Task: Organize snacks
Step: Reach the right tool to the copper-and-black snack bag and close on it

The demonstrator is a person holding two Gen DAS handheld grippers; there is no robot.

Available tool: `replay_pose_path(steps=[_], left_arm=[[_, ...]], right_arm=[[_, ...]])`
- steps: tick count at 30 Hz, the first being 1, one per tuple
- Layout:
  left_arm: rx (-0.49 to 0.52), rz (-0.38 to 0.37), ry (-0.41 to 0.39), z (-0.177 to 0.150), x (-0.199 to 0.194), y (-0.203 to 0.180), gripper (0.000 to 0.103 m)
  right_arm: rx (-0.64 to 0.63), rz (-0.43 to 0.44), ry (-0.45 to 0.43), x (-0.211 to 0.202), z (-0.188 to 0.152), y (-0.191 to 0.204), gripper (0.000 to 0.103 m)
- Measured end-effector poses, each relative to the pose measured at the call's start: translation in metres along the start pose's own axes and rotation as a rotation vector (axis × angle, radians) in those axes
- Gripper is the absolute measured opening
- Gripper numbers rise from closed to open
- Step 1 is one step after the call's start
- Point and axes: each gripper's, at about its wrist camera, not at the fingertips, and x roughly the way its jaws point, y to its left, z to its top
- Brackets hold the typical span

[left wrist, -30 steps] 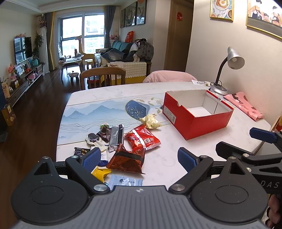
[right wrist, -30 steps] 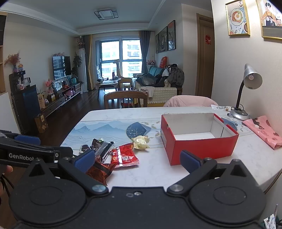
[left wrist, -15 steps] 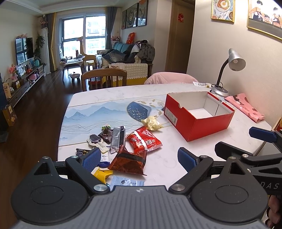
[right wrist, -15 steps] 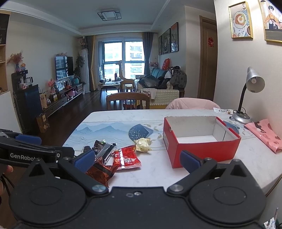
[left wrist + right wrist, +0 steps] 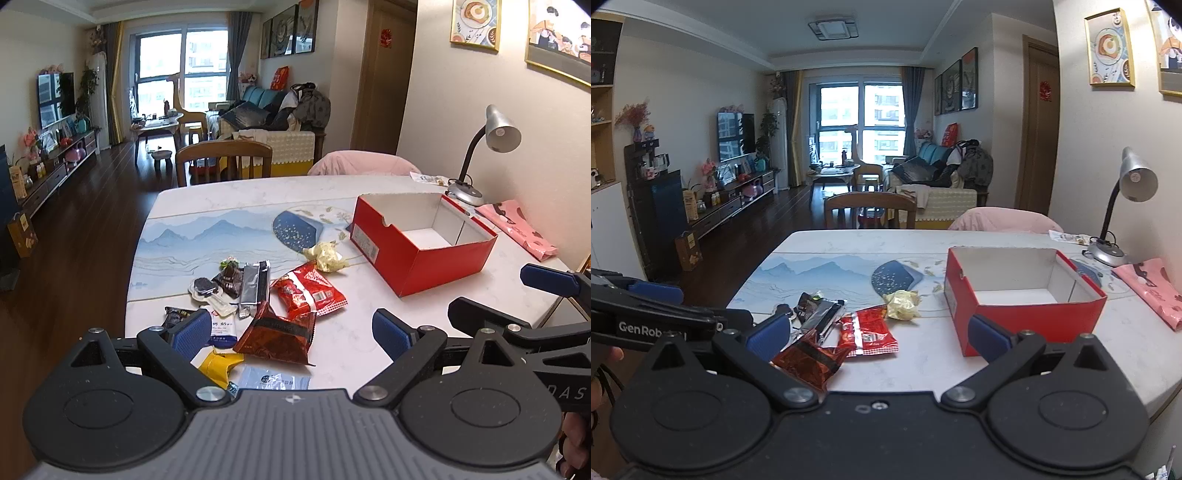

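My left gripper (image 5: 291, 334) and right gripper (image 5: 879, 332), both spread and empty, hover near the snack pile (image 5: 266, 295); next, pinch one packet for the red box (image 5: 421, 240), which sits empty to the right.

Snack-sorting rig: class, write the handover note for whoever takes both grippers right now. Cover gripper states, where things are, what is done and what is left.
Left gripper: open, empty, above the table's near edge.
Right gripper: open, empty, facing the box.
Red box: open, on the right of the table, nothing visible inside.
Snacks: all loose, left of the box: red packet, brown foil packet, crumpled yellow wrapper, silver bar, plus smaller packets near the edge.
Done: nothing packed.
Left: probably move every snack into the box.
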Motion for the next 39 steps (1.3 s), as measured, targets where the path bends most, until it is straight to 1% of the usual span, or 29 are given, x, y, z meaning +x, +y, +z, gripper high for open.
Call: replay_pose_path(steps=[7,14,22,26,30,32,35,39], left_arm=[[-0.029,0.026,0.014,-0.001,0.007,0.009,0.094],[-0.069,0.065,0.034,-0.003,0.023,0.017,0.094],[-0.145,0.129,0.091,-0.003,0.050,0.029,0.094],[-0.208,0.195,0.108,-0.004,0.059,0.044,0.094],[-0.262,0.247,0.127,-0.006,0.068,0.059,0.094],[-0.282,0.268,0.134,-0.007,0.071,0.064,0.094],[-0.305,0.297,0.149,-0.009,0.077,0.071,0.094],[-0.323,0.324,0.169,-0.011,0.083,0.078,0.094]], right_arm=[[-0.028,0.048,0.012,0.013,0.005,0.005,0.102],[-0.074,0.109,0.049,0.034,0.005,0.004,0.102],[-0.138,0.216,0.138,0.071,0.000,0.001,0.101],[-0.205,0.281,0.178,0.094,-0.005,0.007,0.100],[-0.295,0.341,0.241,0.124,-0.013,0.020,0.099],[-0.331,0.354,0.258,0.141,-0.015,0.026,0.095],[-0.378,0.368,0.285,0.168,-0.021,0.035,0.093],[-0.479,0.401,0.320,0.198,-0.033,0.051,0.087]])
